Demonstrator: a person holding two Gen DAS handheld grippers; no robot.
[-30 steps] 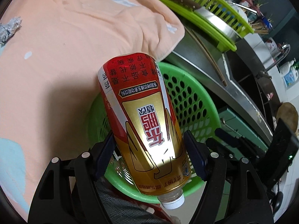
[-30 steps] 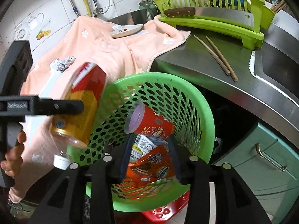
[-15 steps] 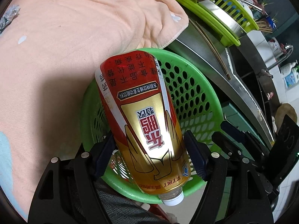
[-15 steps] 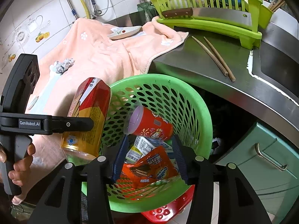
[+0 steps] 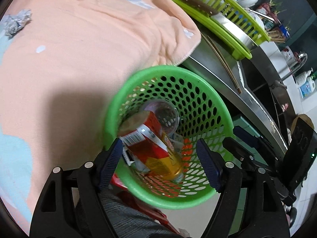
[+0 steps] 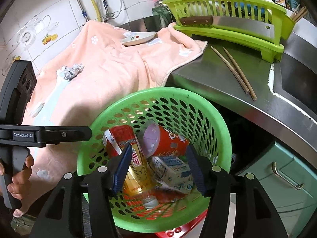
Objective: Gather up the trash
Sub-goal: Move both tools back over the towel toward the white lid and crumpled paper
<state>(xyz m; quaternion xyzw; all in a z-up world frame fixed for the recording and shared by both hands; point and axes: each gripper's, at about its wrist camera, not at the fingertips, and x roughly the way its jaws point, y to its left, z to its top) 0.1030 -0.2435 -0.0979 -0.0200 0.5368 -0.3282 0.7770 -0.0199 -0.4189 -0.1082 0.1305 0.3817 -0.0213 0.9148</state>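
With the red-and-gold bottle lying inside the green basket and both the left gripper and right gripper spread empty above it, the crumpled foil on the towel-covered table looks next.

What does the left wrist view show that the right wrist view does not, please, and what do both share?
Only the left wrist view shows the faucet and detergent bottle. Only the right wrist view shows the milk carton, the wall tiles and the hand holding the left claw. Both show the green basket holding the red-gold bottle, the foil ball and the cleaver.
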